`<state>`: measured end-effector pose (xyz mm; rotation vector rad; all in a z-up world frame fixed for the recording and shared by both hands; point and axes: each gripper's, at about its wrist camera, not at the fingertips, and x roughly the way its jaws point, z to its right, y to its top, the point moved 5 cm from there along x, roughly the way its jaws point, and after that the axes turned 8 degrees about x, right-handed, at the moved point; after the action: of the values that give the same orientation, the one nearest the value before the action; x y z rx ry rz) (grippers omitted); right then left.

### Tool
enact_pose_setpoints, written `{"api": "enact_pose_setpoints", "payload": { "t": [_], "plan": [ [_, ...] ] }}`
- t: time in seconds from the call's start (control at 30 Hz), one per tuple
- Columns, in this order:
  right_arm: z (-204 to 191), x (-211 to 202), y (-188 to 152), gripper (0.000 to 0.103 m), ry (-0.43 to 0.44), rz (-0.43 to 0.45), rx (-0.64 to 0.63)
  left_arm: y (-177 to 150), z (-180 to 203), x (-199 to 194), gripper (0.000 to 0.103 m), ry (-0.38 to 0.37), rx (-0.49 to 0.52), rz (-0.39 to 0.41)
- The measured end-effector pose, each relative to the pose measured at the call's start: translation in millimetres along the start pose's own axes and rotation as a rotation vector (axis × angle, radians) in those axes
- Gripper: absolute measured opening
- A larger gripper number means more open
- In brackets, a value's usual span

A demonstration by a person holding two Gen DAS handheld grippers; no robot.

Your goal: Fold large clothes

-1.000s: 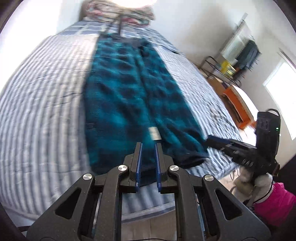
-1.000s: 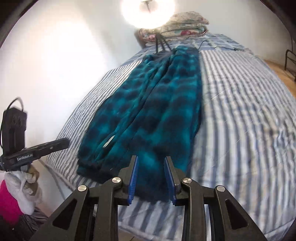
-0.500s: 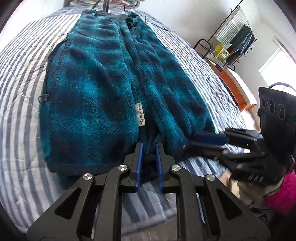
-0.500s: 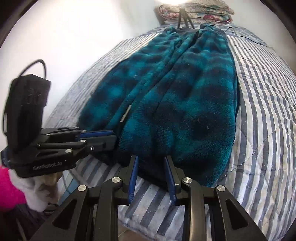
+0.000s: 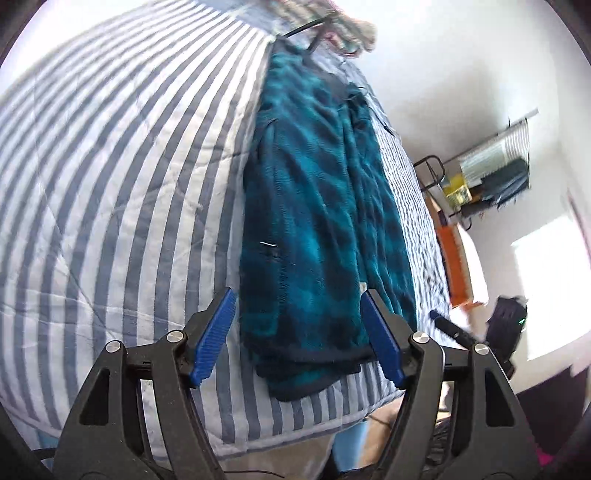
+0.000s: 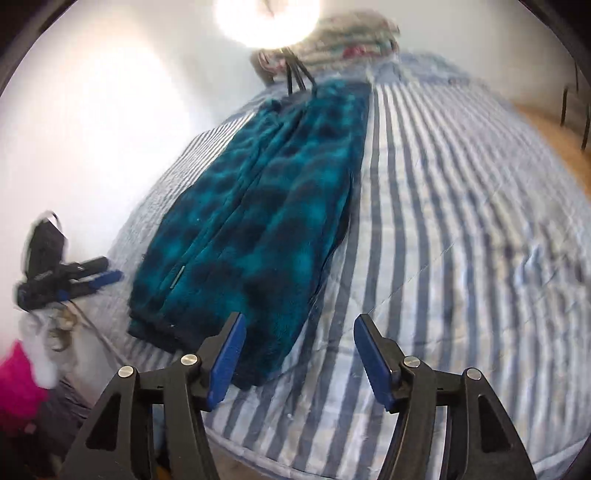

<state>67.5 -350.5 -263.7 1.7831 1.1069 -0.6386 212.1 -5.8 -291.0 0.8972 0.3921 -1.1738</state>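
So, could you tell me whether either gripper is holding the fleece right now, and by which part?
Nothing is held. The left gripper and right gripper have just opened; the fleece lies flat on the bed.

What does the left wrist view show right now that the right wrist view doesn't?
Only the left wrist view shows the clothes rack by the far wall, a bright window and the orange furniture beside the bed. Only the right wrist view shows the round lamp glare and the pink item. Both show the teal fleece garment lying long on the striped bedspread, the folded bedding at the head, and each claw, left claw and right claw, open and empty.
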Motion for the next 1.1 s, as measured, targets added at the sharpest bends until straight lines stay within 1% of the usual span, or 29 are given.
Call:
{"api": "enact_pose_setpoints", "payload": {
  "t": [0.13, 0.27, 0.33, 0.37, 0.47, 0.57, 0.63, 0.7, 0.73, 0.77, 0.8, 0.83, 0.87, 0.9, 0.93, 0.97, 1.0, 1.07, 1.1],
  "plan": [
    [17, 17, -3, 0.064, 0.061, -0.064, 0.106, 0, -16, 17, 0.072, -0.071, -0.092, -0.028],
    [27, 34, -15, 0.065, 0.161, -0.141, 0.200, -5, -31, 28, 0.071, -0.122, -0.172, -0.066],
    [27, 33, -18, 0.065, 0.193, -0.139, 0.208, -9, -36, 35, 0.071, -0.151, -0.198, -0.082],
    [27, 33, -17, 0.065, 0.224, -0.141, 0.215, -10, -35, 38, 0.071, -0.162, -0.197, -0.082],
    [26, 40, -17, 0.065, 0.321, -0.173, 0.263, -10, -30, 42, 0.071, -0.162, -0.149, -0.086],
    [18, 52, -17, 0.062, 0.361, -0.199, 0.251, -12, -21, 47, 0.071, -0.157, -0.106, -0.102],
    [11, 58, -17, 0.060, 0.387, -0.213, 0.237, -13, -13, 51, 0.070, -0.135, -0.061, -0.117],
    [5, 63, -17, 0.057, 0.404, -0.228, 0.232, -15, -8, 53, 0.069, -0.121, -0.037, -0.109],
    [1, 67, -15, 0.055, 0.408, -0.229, 0.228, -16, -7, 54, 0.067, -0.117, -0.033, -0.106],
    [-3, 70, -15, 0.053, 0.408, -0.230, 0.217, -15, -7, 55, 0.060, -0.108, -0.030, -0.109],
    [-6, 73, -15, 0.049, 0.402, -0.230, 0.204, -15, -8, 56, 0.053, -0.099, -0.040, -0.117],
    [-10, 77, -12, 0.043, 0.404, -0.231, 0.199, -17, -9, 58, 0.035, -0.101, -0.056, -0.127],
    [-10, 78, -12, 0.039, 0.410, -0.232, 0.207, -18, -11, 61, 0.029, -0.099, -0.074, -0.137],
    [-10, 79, -11, 0.032, 0.419, -0.237, 0.215, -18, -12, 61, 0.028, -0.097, -0.074, -0.132],
    [-10, 80, -12, 0.026, 0.430, -0.243, 0.226, -19, -11, 60, 0.025, -0.090, -0.060, -0.128],
    [-12, 81, -13, 0.024, 0.433, -0.245, 0.227, -19, -7, 59, 0.022, -0.080, -0.035, -0.122],
    [-15, 82, -14, 0.022, 0.431, -0.245, 0.219, -18, -2, 57, 0.021, -0.074, -0.005, -0.108],
    [-17, 81, -16, 0.020, 0.430, -0.242, 0.199, -17, 4, 51, 0.018, -0.093, 0.005, -0.083],
    [-19, 82, -16, 0.018, 0.427, -0.238, 0.196, -15, 7, 48, 0.018, -0.115, -0.004, -0.067]
  ]
}}
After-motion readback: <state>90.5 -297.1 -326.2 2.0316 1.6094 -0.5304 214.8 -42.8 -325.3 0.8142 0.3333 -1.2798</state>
